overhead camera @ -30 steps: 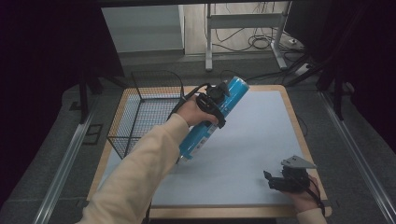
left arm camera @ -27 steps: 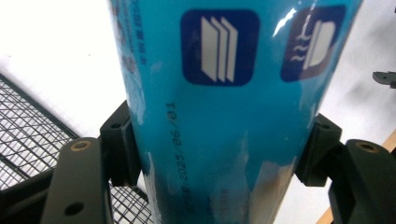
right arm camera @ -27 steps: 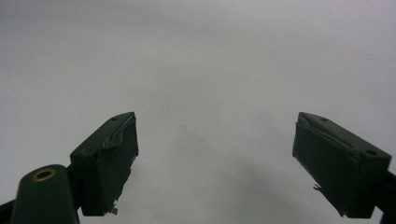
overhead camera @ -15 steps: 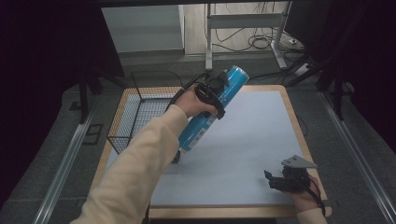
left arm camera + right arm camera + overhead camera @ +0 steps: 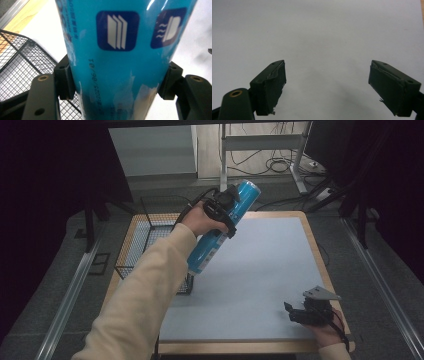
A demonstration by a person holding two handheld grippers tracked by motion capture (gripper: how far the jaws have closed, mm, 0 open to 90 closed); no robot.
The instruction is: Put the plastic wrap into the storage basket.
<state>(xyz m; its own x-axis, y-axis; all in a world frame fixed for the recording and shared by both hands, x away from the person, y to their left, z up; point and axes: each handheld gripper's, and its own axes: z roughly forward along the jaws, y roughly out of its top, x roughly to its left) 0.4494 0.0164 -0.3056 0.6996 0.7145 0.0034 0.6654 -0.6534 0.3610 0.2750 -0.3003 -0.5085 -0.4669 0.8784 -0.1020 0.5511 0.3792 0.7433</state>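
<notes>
The table (image 5: 280, 285) with its pale grey mat takes up most of the high view, and the wire basket (image 5: 150, 245) stands at its far left corner, open side up. Above the basket's right edge hangs the blue can (image 5: 220, 232), clear of the table and tilted: its long axis runs from a low end near the basket's near right corner up to a high end pointing away and to the right.

That tilt looks like the thing to watch. The basket lies just to the left of and below the can, so the can's lower end is the end nearest the opening; my guess is it goes in bottom first, or gets levelled out.

The left gripper (image 5: 220, 212) is clamped across the upper half of the can, jaws square to its length. In the left gripper view the pads (image 5: 65, 80) press on both sides of the blue can (image 5: 120, 62), with the basket (image 5: 22, 65) mesh down to the left.

The right gripper (image 5: 300, 312) rests at the near right edge of the table, well apart from can and basket, jaws spread wide over bare mat with nothing between its pads (image 5: 273, 87). The left hand (image 5: 202, 220) is far nearer.
</notes>
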